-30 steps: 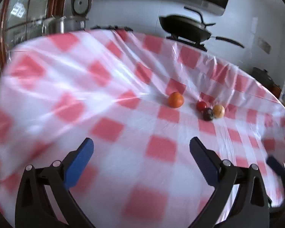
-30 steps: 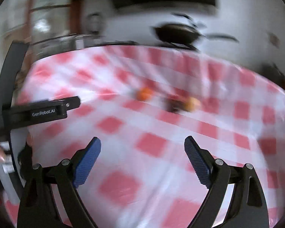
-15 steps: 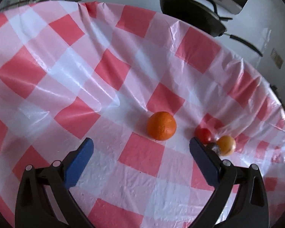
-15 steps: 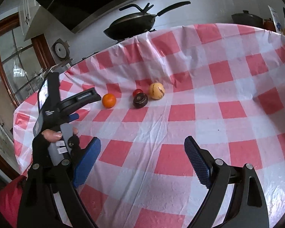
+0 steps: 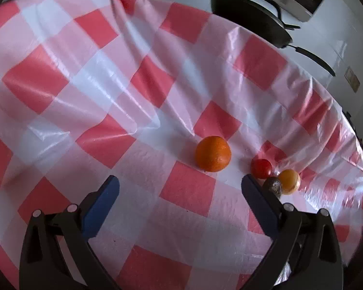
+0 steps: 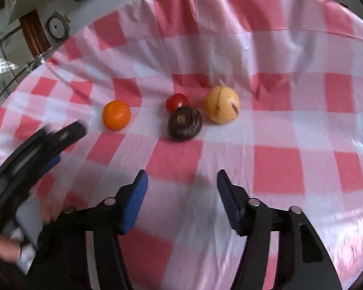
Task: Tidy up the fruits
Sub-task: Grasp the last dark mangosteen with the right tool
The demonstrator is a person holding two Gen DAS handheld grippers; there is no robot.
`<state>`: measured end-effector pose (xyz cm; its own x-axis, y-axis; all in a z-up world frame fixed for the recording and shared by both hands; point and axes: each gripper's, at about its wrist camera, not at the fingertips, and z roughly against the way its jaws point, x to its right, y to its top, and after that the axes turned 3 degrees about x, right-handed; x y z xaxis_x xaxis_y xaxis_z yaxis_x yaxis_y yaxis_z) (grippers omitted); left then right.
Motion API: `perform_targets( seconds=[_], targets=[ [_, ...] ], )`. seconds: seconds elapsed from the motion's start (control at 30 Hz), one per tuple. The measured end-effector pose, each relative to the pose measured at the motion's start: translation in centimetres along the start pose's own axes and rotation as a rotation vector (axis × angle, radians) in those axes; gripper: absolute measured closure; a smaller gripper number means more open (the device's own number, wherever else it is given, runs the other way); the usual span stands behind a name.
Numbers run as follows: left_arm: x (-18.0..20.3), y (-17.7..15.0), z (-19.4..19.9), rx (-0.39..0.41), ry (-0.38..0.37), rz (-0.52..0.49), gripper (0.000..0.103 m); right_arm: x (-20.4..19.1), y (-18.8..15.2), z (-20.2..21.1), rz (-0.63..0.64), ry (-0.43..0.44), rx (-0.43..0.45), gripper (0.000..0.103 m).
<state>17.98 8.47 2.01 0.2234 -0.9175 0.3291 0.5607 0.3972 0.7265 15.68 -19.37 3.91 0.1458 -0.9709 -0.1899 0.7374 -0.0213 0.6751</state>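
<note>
Checked cloth (image 5: 188,188) lies bare around four fruits. Left gripper (image 5: 180,183), fingers apart, has the orange (image 5: 213,154) just beyond; right gripper (image 6: 182,180), fingers apart, faces the dark fruit (image 6: 184,123).

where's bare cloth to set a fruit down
Free: the cloth left of the orange and the stretch between the right tongs and the dark fruit. Crowded: tomato, dark fruit and yellow fruit bunch together.

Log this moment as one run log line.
left gripper: open, facing orange | right gripper: open, empty | four fruits on tablecloth
</note>
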Motion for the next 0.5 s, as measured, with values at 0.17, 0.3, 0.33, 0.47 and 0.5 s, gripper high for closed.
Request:
perform_targets(
  seconds=[0.17, 0.3, 0.33, 0.47, 0.5],
  targets=[
    [0.1, 0.1, -0.1, -0.006, 0.008, -0.004, 0.002, -0.5, 2.2, -2.4, 0.013, -0.037, -0.018, 0.049],
    [-0.1, 0.1, -0.1, -0.008, 0.006, 0.003, 0.002, -1.4, 3.0, -4.0, 0.036, -0.071, -0.023, 0.053],
    [-0.2, 0.1, -0.1, -0.009, 0.006, 0.006, 0.002, -1.6, 3.1, -4.2, 0.042, -0.077, -0.024, 0.054],
    [-0.3, 0.2, -0.1, -0.013, 0.004, 0.007, 0.002, -2.0, 3.1, -4.4, 0.082, -0.104, -0.021, 0.064],
    [-0.3, 0.2, -0.1, -0.013, 0.004, 0.005, 0.002, -1.6, 2.8, -3.9, 0.061, -0.097, -0.017, 0.064]
  ],
)
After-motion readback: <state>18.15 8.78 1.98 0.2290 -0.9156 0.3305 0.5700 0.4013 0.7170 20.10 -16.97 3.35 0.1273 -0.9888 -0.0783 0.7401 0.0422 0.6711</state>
